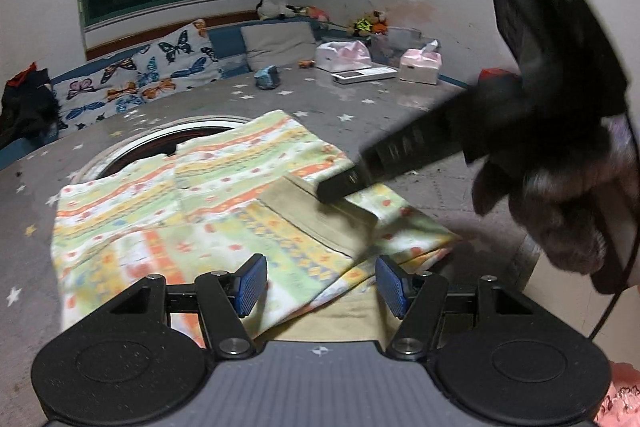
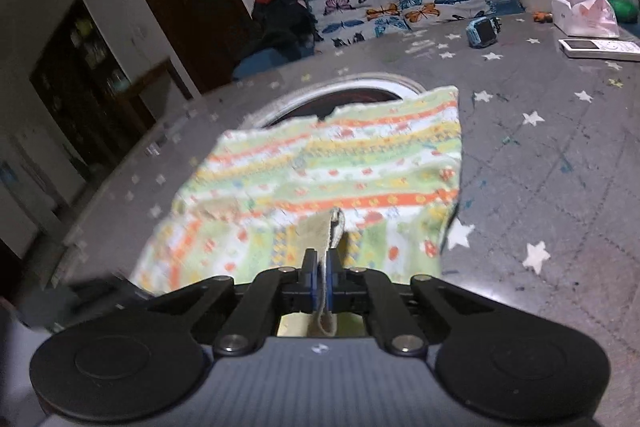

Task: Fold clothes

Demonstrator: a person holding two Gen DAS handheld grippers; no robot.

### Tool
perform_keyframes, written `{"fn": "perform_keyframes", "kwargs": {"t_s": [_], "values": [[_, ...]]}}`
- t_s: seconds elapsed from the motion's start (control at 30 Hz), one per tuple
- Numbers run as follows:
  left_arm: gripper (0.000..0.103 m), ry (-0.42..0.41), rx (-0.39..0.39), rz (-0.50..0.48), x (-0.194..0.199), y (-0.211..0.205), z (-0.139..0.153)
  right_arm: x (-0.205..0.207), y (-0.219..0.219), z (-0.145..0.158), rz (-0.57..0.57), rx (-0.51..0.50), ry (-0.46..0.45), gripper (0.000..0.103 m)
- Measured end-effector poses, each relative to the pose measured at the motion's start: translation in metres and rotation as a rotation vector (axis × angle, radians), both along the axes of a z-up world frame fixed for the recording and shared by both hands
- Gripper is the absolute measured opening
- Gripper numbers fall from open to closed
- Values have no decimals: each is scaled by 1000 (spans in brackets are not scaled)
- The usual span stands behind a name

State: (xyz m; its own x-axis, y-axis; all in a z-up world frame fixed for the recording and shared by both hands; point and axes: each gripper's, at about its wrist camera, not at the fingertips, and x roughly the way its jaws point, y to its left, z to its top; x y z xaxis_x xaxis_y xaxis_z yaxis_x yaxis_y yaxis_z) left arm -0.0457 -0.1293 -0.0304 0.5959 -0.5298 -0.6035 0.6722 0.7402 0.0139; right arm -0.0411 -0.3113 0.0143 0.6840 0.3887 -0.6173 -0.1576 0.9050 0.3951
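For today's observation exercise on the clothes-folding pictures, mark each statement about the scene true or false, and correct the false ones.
1. The right gripper is shut on the beige waistband of the patterned garment. True.
2. The left gripper is clamped on the garment. False: its jaws stand open above it.
3. The garment is plain blue. False: it has green, orange and yellow stripes.
4. A butterfly-print pillow lies in the background. True.

Garment (image 1: 192,211) is pale green, banded with orange, yellow and white stripes and small red motifs, its lining (image 1: 320,219) plain tan. Grey tabletop (image 2: 540,167) is dotted with white stars. Blue pads (image 1: 252,283) on black fingers. Butterfly-print cushion (image 1: 152,71) along the far edge: blue, orange, black.
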Motion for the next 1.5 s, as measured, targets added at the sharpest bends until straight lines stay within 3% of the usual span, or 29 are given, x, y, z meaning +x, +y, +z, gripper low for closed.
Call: {"fn": "perform_keyframes", "kwargs": {"t_s": [0.27, 0.33, 0.4, 0.47, 0.6, 0.87, 1.03, 1.2, 1.23, 1.37, 1.47, 1.5], "values": [[63, 19, -23, 65, 15, -17, -3, -1, 5, 20, 39, 87, -28, 2], [53, 29, -35, 94, 19, -17, -3, -1, 9, 24, 47, 95, -41, 2], [25, 29, -46, 110, 22, -15, -3, -2, 13, 28, 58, 94, -57, 2], [11, 31, -58, 120, 24, -11, -2, -2, 16, 32, 60, 77, -76, 2], [1, 24, -70, 146, 27, 4, 2, -6, 19, 38, 37, 5, -131, 3], [1, 40, -118, 142, 27, 25, 12, -8, 10, 29, -16, -53, -113, 8], [5, 42, -55, 24, 15, -1, 4, -11, -4, 20, -63, -51, -84, 8], [43, 31, 19, -22, 12, -27, -7, -15, -14, 18, -85, -42, -81, 10], [45, 29, 32, -24, 12, -30, -8, -16, -15, 18, -86, -43, -79, 10], [43, 41, 62, -31, 18, -36, -13, -19, -21, 15, -96, -46, -72, 10], [27, 39, 63, -16, 23, -35, -14, -21, -22, 12, -96, -51, -66, 10], [14, 39, 57, -9, 24, -33, -14, -21, -22, 12, -94, -55, -66, 10]]}}
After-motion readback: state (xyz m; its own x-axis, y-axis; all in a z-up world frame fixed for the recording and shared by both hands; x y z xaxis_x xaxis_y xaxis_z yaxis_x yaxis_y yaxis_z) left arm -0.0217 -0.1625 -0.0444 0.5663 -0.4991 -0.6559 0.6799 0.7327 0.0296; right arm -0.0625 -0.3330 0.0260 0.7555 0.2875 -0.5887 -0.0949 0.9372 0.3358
